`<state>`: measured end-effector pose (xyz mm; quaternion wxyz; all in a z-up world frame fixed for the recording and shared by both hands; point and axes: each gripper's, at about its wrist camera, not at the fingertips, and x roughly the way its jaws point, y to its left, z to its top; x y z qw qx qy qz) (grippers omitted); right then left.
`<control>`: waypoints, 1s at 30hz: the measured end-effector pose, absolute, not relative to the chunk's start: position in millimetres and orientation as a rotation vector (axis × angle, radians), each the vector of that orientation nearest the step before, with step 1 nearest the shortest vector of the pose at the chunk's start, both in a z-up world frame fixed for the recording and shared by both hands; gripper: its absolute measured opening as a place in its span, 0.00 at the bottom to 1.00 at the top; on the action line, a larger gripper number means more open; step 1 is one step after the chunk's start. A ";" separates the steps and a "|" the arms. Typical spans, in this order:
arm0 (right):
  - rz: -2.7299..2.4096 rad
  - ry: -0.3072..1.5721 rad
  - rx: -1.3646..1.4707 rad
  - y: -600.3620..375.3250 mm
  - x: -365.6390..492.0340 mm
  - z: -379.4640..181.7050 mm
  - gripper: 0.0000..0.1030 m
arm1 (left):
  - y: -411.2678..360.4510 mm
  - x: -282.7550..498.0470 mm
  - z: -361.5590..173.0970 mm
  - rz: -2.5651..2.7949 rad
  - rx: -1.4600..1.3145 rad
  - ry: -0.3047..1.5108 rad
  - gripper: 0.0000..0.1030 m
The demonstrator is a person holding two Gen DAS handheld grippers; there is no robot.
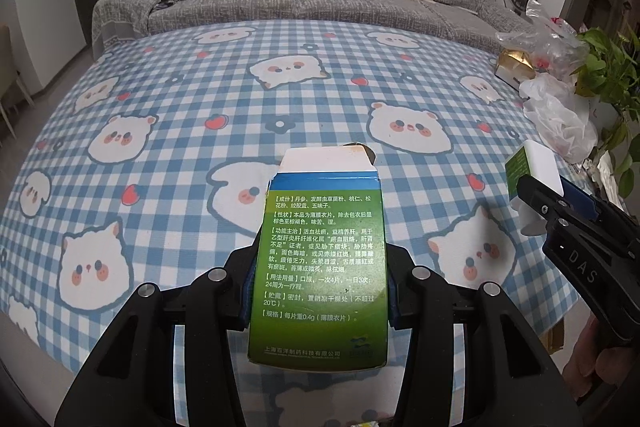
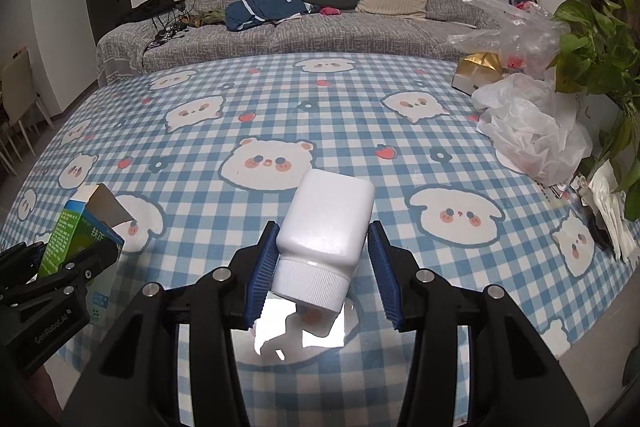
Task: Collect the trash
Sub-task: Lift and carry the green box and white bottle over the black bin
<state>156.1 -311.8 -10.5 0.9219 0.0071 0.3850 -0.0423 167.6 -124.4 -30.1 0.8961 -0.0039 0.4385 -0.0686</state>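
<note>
Above the checked tablecloth (image 1: 168,115): my left gripper (image 1: 318,291) clamps a green medicine box (image 1: 320,267) (flap open); my right gripper (image 2: 322,267) pinches a white bottle (image 2: 326,223), cap toward me. Step: carrying. Next, I judge: find a bin; none visible.

Black hand-held gripper (image 1: 318,291), blue ribbed pads (image 2: 262,275)

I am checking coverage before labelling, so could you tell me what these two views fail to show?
- Trash bin: in neither view.
- Green box interior: left wrist view, hidden by its printed face.
- White bottle contents: right wrist view, opaque plastic.
- Items inside the plastic bags: crumpled film hides them.
</note>
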 end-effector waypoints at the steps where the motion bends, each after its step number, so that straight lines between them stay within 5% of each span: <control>1: -0.087 0.788 0.014 -311.6 151.6 -9.2 0.42 | -124.2 163.9 -30.0 -0.144 -0.009 0.909 0.44; 30: -0.040 0.786 0.010 -295.9 39.3 -10.4 0.42 | -120.1 59.6 -22.6 -0.168 -0.024 0.902 0.44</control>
